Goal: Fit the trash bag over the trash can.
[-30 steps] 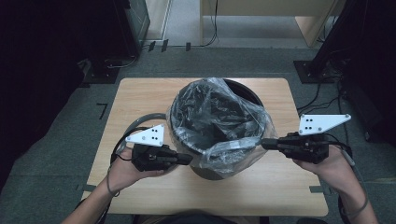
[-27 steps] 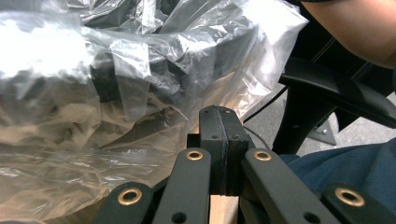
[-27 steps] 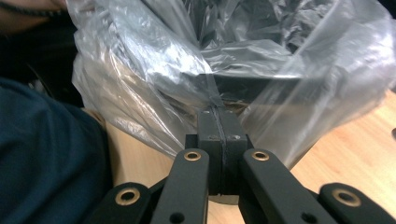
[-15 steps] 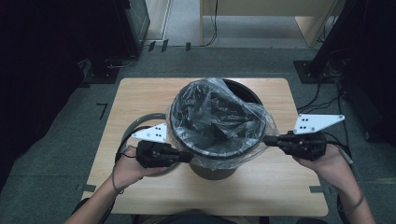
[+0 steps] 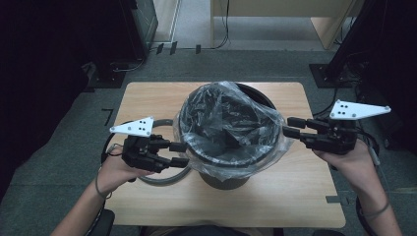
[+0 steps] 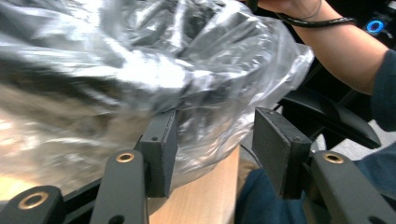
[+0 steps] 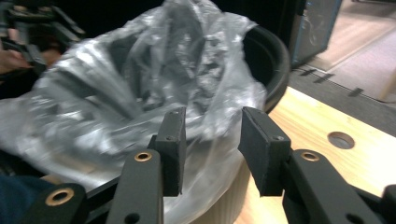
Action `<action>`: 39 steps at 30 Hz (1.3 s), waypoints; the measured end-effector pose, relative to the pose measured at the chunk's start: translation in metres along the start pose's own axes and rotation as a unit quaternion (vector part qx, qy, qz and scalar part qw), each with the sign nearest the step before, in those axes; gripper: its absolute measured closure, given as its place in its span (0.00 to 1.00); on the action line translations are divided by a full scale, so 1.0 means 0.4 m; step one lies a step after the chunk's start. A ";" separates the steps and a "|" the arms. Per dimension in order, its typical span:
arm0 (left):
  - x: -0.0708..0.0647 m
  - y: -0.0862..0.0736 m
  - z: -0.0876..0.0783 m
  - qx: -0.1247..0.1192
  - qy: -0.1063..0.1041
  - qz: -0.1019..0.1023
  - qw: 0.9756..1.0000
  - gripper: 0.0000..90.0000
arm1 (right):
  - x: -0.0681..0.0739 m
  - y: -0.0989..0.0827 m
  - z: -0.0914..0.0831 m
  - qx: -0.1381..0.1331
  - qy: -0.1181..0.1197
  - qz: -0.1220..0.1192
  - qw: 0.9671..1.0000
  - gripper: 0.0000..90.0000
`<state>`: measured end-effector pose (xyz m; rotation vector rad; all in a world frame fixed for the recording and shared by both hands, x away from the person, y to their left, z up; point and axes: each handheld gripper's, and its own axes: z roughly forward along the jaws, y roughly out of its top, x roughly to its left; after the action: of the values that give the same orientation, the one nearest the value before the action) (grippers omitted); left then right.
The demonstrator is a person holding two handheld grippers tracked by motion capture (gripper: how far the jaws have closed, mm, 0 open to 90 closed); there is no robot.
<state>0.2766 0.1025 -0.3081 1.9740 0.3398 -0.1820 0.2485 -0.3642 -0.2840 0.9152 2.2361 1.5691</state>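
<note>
Clear plastic bag lines a black bin standing mid tabletop, its film folded out over the rim & hanging down the bin's outside on both sides. At the far side the bin's bare black rim shows where the bag hasn't covered it. A grey ring lies flat on the tabletop just beside the bin's left foot.

Left gripper sits at the bin's left side, jaws pointing at the bag's edge. Its jaws have just been opening & now stand apart; in the left gripper view the film bulges into the gap and lies against the left pad, but the pads don't press on it. Right gripper is at the bin's right side, level w/ the rim, jaws also just opened & apart; in the right gripper view the bag's skirt hangs in the gap betw. them, unpinched.

Each gripper carries a grey 3-cornered plate on top. Person's hands come in from the near edge. Beyond the tabletop: grey carpet floor & cables.
</note>
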 end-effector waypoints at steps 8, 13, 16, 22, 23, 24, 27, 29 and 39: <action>0.053 0.005 -0.030 -0.017 0.028 -0.013 0.999 0.52 | -0.048 0.020 0.044 -0.001 -0.021 0.032 0.999 0.78; 0.080 0.019 -0.039 -0.042 0.037 -0.019 0.998 0.51 | -0.066 0.030 0.051 0.009 -0.032 0.050 0.998 0.91; 0.093 0.029 -0.036 -0.040 0.044 -0.015 0.998 0.51 | -0.072 0.032 0.056 0.017 -0.039 0.049 0.998 0.97; 0.117 0.040 -0.032 -0.038 0.045 -0.019 0.998 0.48 | -0.096 0.017 0.078 0.025 -0.058 0.058 0.996 1.00; 0.119 0.042 -0.031 -0.037 0.048 -0.017 0.998 0.47 | -0.099 0.013 0.083 0.027 -0.060 0.061 0.996 1.00; 0.122 0.044 -0.031 -0.038 0.050 -0.017 0.998 0.48 | -0.104 0.009 0.091 0.033 -0.062 0.059 0.996 1.00; 0.132 0.047 -0.032 -0.038 0.052 -0.021 0.998 0.48 | -0.113 0.001 0.110 0.053 -0.073 0.053 0.995 1.00; 0.136 0.050 -0.034 -0.037 0.056 -0.021 0.998 0.48 | -0.115 0.008 0.108 0.042 -0.076 0.051 0.995 0.98; 0.170 0.074 -0.042 -0.037 0.065 -0.026 0.997 0.48 | -0.123 0.077 0.104 -0.024 -0.042 0.061 0.997 0.76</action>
<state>0.3500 0.1167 -0.2945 1.9085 0.4771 -0.0725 0.3196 -0.3569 -0.2787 1.1007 2.1126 1.5960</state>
